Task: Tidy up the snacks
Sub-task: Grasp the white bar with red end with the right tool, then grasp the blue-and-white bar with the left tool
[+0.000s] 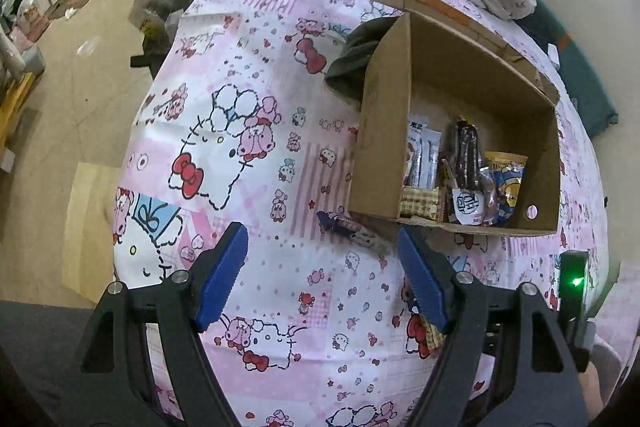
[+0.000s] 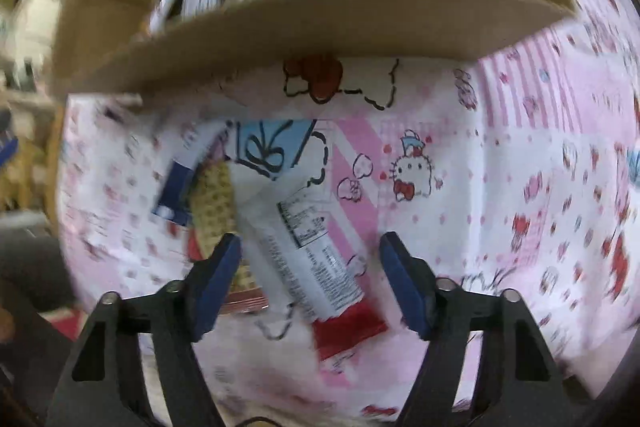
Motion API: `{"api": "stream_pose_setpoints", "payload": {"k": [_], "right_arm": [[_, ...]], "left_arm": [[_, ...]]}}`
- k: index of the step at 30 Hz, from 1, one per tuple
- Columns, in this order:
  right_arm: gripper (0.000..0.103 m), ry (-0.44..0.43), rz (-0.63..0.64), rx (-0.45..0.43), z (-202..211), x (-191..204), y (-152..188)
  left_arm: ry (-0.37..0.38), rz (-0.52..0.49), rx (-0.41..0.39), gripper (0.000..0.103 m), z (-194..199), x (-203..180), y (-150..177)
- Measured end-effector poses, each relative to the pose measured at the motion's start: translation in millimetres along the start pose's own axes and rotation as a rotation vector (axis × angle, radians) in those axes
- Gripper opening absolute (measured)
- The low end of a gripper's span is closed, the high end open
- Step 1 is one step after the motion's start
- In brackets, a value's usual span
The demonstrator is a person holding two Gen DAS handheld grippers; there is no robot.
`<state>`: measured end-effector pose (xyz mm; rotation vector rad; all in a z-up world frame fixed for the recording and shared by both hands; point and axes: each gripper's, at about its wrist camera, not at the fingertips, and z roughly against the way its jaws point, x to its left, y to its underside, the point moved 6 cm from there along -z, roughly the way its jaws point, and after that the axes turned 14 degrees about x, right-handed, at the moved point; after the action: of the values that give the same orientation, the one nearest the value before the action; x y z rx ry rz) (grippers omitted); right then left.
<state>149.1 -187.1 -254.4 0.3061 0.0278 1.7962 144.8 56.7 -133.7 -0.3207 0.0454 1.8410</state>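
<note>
Nearest the lens in the right wrist view, the right gripper (image 2: 310, 279) hangs with its blue-padded jaws spread wide and nothing between them gripped; a long white snack packet with black print and a red end (image 2: 308, 259) lies flat on the pink cartoon-print cloth (image 2: 500, 187) in the gap, closer to the left pad, slanting from 11 o'clock to 5 o'clock. Just beside it at 10 o'clock lie a yellow checked wafer packet (image 2: 214, 211) and a dark blue wrapper (image 2: 176, 191); the blur hides whether they touch. At 12 o'clock stands the open brown cardboard box (image 2: 320, 23), its near wall well apart from the packet.

In the left wrist view the left gripper (image 1: 320, 275) is likewise wide open and empty above bare cloth. The same box sits at 1 o'clock, already holding upright snacks: white sachets (image 1: 424, 155), a dark brown bar (image 1: 468, 155) and a yellow-and-blue bag (image 1: 506, 183). A small dark wrapped sweet (image 1: 340, 223) lies on the cloth at the box's near-left corner.

The step in hand seems to be picking a loose snack: the right tool looks lined up over the white packet. Next it likely needs to descend, centre the packet between the pads, close across its narrow width, then lift over the box's near wall. The flat, slippery film may slide or drag its neighbours.
</note>
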Motion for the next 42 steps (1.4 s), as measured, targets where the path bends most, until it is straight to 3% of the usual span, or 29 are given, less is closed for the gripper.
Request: {"api": "stream_pose_setpoints", "payload": {"k": [5,7,8,9,17,22,27,33,38,39,41,42], "right_arm": [[0.063,0.057,0.052,0.012,-6.6,10.2,2.2],[0.048,0.093,0.076,0.014,-8.0,13.4,4.6],[0.035,0.107,0.083,0.011,-7.0,13.6,5.4],[0.032,0.095,0.085,0.003,-4.4,16.8,6.7],[0.032,-0.134,-0.005,-0.179,55.9,16.0,26.1],[0.032,-0.265,-0.095,-0.268,84.4,-3.8,37.6],[0.032,-0.291,-0.11,-0.284,89.6,-15.2,39.7],[0.032,-0.338,-0.128,-0.297,92.2,-28.3,45.4],[0.032,-0.348,-0.112,-0.301,94.9,-23.6,46.9],[0.032,-0.35,-0.11,-0.302,94.2,-22.5,44.7],[0.032,-0.363,-0.113,-0.302,94.2,-21.6,43.7],[0.032,-0.37,-0.116,-0.302,93.9,-21.5,43.2]], "left_arm": [[-0.007,0.034,-0.002,0.074,-0.4,11.3,-1.2],[-0.008,0.044,0.004,0.074,-2.1,14.0,-1.0],[-0.007,0.05,0.008,0.074,-3.2,15.0,-0.8],[-0.003,0.057,0.014,0.074,-4.2,15.6,-0.7],[-0.001,0.087,0.061,0.074,-24.0,9.7,16.1],[0.0,0.181,0.005,0.074,-50.3,-6.8,29.8],[0.027,0.234,-0.058,0.073,-75.8,-28.3,29.4],[-0.042,0.272,-0.014,0.072,-105.5,-31.7,22.2],[-0.085,0.265,-0.038,0.071,-111.8,-32.3,10.5],[-0.094,0.264,-0.031,0.07,-114.2,-32.0,9.1],[-0.138,0.246,0.002,0.055,-120.5,-33.0,8.6],[-0.156,0.222,0.007,0.036,-121.3,-34.9,8.8]]}}
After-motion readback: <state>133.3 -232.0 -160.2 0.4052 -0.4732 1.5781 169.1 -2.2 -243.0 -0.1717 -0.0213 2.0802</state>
